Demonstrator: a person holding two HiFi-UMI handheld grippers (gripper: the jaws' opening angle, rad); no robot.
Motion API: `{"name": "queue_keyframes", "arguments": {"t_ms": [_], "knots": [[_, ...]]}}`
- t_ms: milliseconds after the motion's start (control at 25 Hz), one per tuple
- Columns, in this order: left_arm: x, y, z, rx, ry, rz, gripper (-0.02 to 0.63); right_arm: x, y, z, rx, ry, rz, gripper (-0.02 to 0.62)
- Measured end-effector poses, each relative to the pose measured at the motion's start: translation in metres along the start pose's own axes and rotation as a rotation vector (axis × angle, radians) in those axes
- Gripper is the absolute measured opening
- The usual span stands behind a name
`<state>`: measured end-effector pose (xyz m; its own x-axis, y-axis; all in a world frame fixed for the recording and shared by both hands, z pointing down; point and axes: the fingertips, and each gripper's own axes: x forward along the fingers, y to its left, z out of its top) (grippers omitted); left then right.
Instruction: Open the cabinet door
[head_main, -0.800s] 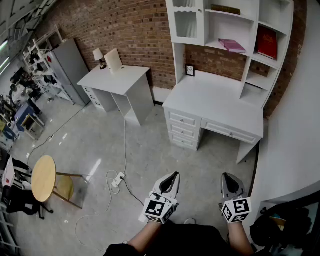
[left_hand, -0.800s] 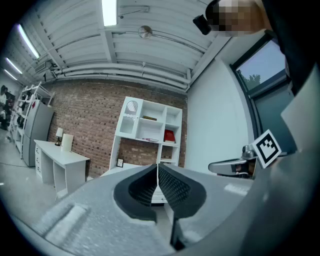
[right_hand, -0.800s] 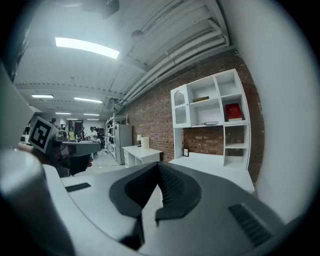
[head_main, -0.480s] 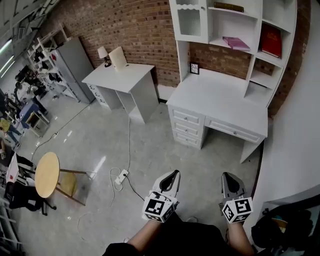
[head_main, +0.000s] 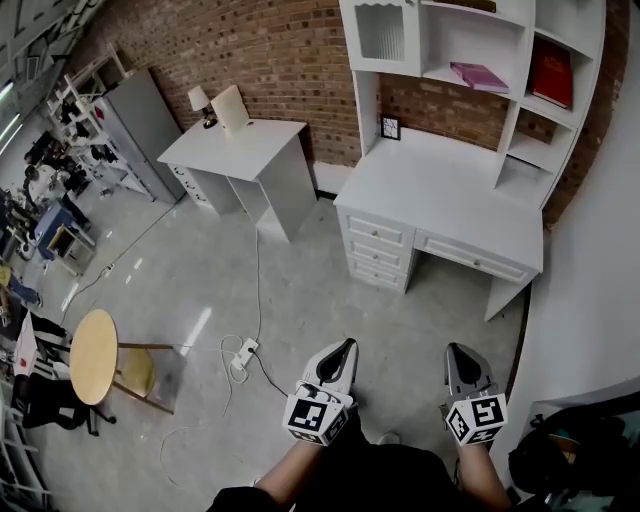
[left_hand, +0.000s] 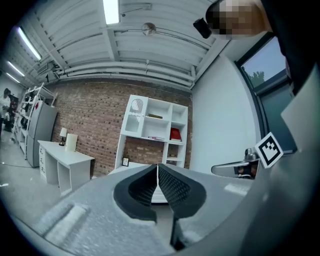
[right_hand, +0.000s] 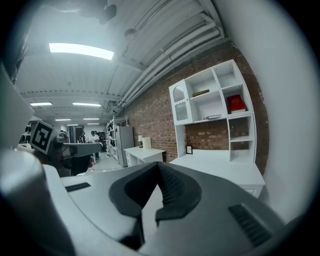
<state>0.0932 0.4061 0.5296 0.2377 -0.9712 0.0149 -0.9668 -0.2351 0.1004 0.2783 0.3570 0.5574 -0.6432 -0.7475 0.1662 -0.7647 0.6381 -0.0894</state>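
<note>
The left hand-held gripper (head_main: 343, 350) and right hand-held gripper (head_main: 457, 354) are hovering, jaws together and empty, well short of the cabinet door (head_main: 380, 35). The approach is likely only starting, and the next move is calling for reaching that door.

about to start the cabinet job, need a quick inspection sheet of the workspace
surface: white desk with hutch, desktop bare except a small black-framed item at the back.
job's things: white glass-paned cabinet door at the hutch's upper left, shut, untouched.
clutter: pink book and red book on the hutch shelves.
grippers: left tongs and right tongs both shut, empty, well short of the desk.
cables: white power strip on the grey floor, cords trailing from it.
surroundings: red brick wall, smaller white desk, round wooden table at the left.
</note>
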Motion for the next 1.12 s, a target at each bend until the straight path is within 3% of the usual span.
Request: {"name": "queue_keyframes", "arguments": {"t_ms": [400, 720, 1120], "knots": [[0.081, 0.099, 0.004, -0.017, 0.004, -0.048, 0.020, 0.109, 0.000, 0.010, -0.013, 0.052, -0.063, 0.001], [0.144, 0.195, 0.030, -0.031, -0.001, -0.088, 0.020, 0.213, 0.006, 0.051, -0.028, 0.038, -0.122, 0.000], [0.199, 0.282, 0.051, -0.056, -0.021, -0.210, 0.020, 0.305, 0.033, 0.072, -0.031, 0.043, -0.178, 0.000]]}}
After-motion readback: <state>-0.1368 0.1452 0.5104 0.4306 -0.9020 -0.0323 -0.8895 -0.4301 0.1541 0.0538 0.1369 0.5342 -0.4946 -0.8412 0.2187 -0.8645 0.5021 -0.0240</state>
